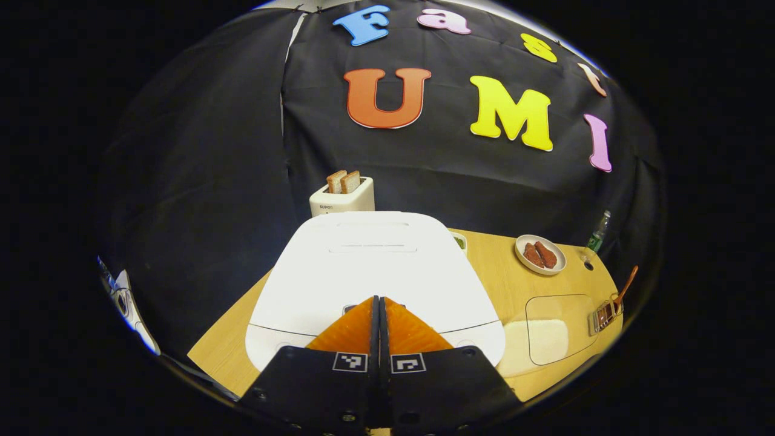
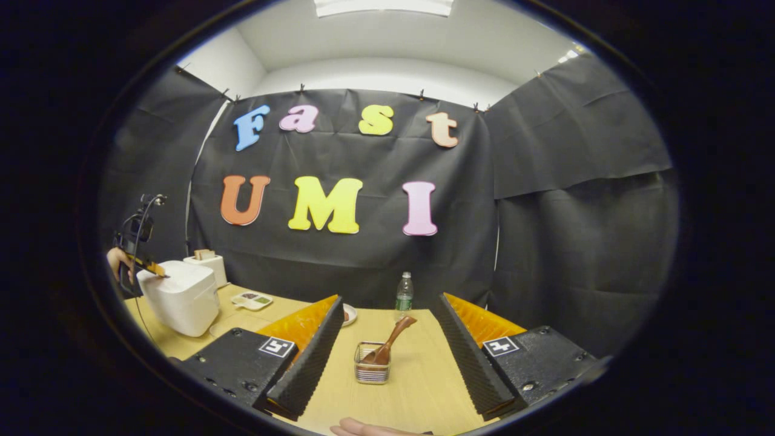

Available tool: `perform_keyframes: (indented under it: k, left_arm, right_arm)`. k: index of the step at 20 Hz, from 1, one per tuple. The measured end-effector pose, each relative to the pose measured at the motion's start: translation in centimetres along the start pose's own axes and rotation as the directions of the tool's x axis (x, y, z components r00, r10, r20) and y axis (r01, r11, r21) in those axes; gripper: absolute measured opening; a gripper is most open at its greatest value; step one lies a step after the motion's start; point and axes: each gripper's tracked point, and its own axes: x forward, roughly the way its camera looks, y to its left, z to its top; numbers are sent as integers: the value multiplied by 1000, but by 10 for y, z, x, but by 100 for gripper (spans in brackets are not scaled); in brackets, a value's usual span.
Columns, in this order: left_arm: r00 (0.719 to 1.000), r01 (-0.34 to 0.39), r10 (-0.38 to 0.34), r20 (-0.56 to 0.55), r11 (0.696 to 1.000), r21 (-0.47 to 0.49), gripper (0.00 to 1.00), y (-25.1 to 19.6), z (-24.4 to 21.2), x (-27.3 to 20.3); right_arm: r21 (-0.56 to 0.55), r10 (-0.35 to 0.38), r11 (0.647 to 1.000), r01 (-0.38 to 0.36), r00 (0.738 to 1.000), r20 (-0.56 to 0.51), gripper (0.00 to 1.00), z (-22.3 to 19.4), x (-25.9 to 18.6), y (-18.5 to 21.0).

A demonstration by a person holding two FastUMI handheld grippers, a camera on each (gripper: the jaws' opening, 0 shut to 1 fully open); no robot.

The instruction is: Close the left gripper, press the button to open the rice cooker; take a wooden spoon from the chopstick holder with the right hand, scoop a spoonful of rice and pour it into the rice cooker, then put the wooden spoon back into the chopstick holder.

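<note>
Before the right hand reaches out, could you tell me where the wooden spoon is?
In the right gripper view, the wooden spoon stands tilted in the chopstick holder on the table, ahead between the open fingers.

The wooden table (image 1: 484, 272) carries rice cooker (image 1: 375, 272), toaster (image 1: 342, 197), sausage plate (image 1: 540, 254), bottle (image 2: 404, 295), chopstick holder (image 2: 372, 363), perhaps a rice tub (image 1: 554, 330).

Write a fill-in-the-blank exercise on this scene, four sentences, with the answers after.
1. The left gripper has its fingers ____ over the rice cooker.
2. The right gripper is ____, with the chopstick holder ahead between its fingers.
3. The spoon stands in the ____.
4. The cooker's lid is ____.

Answers: shut; open; chopstick holder; closed
</note>
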Motion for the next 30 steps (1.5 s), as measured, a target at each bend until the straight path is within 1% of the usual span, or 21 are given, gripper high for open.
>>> perform_keyframes:
  k: [5,8,11,13,16,17,18,19,20,21,22,23,25,27,30]
  left_arm:
    - [1000,-3,2,21,1000,25,1,-1,-1,3]
    - [999,12,-11,47,999,-31,1,0,9,0]
    - [992,22,-17,123,999,-37,1,0,31,-10]
    - [980,20,-14,198,999,-30,1,4,52,-18]
    - [964,49,-39,261,998,-31,1,2,74,-28]
    - [962,74,-62,268,997,-34,5,-1,80,-33]
    - [955,81,-69,290,996,-29,27,0,86,-37]
    - [947,72,-61,314,997,-23,37,6,92,-40]
    - [946,79,-69,316,997,-19,37,7,92,-42]
    - [948,102,-93,304,995,-12,36,1,85,-45]
    - [946,129,-124,300,992,4,38,-4,82,-50]
    - [941,128,-125,315,992,14,58,0,82,-58]
    - [928,75,-77,366,997,22,96,14,86,-69]
    - [922,41,-46,385,999,19,95,18,83,-84]
    - [904,27,-36,425,999,26,93,16,73,-117]
  right_arm:
    - [-16,-5,1000,5,1000,26,97,9,-10,-4]
    - [-28,-11,1000,12,999,31,96,11,-16,-11]
    - [-22,-29,999,30,999,39,96,13,-18,-20]
    - [-16,-32,999,32,999,28,96,10,-18,-24]
    - [18,-11,1000,11,1000,2,97,8,-18,-25]
    - [19,-13,1000,13,1000,2,96,9,-18,-29]
    - [10,-22,1000,22,1000,4,96,10,-17,-32]
    - [6,-30,1000,30,1000,5,96,8,-16,-36]
    - [9,-32,999,32,999,-2,96,6,-16,-37]
    - [20,-25,999,25,1000,-13,96,2,-15,-36]
    - [30,-13,999,14,1000,-20,96,-1,-15,-35]
    - [34,-8,999,8,1000,-22,97,-3,-13,-36]
    - [30,-8,1000,8,1000,-27,96,-9,-5,-41]
    - [44,3,999,-1,999,-39,96,-17,5,-41]
    - [98,14,995,-9,998,-54,97,-31,24,-41]
